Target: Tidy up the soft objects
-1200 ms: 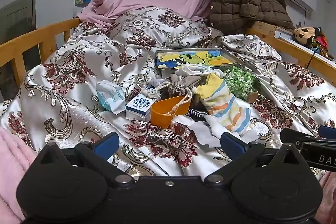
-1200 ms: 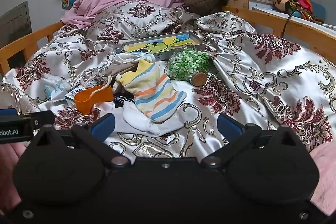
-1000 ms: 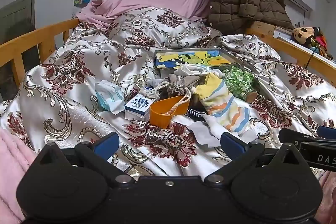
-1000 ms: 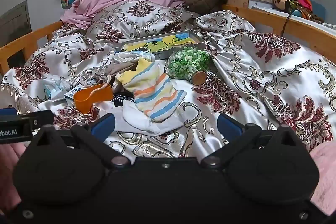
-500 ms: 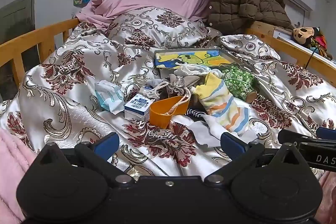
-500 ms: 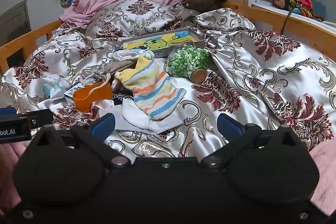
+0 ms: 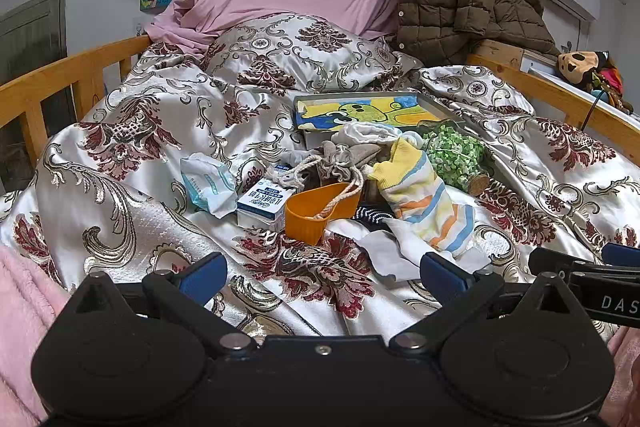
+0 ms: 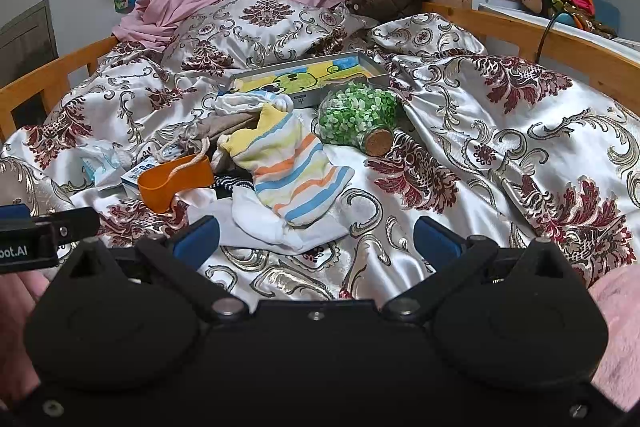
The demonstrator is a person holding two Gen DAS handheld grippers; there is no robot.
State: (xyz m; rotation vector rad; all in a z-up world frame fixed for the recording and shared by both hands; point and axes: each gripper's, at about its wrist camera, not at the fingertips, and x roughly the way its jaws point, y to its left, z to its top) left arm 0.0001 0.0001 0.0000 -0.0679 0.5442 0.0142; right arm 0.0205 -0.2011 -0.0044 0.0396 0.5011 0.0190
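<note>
Socks lie heaped near the middle of the bed, the striped sock draped over a white sock and a dark striped one, with a drawstring pouch behind them. Hard clutter mixes in: an orange cup with the pouch's cord trailing into it, a small carton just beside it, a tissue pack toward the bed's left edge, a corked jar of green beads on its side, and a picture tray toward the head of the bed.

Both the left gripper and the right gripper hover over the bed's near edge, jaws spread wide and holding nothing. Sorting appears not yet begun; this looks like the approach. The right gripper sits nearest the white sock and would need to advance, pinch a fold of fabric alone, and lift it without dragging the quilt or nudging the jar.
</note>
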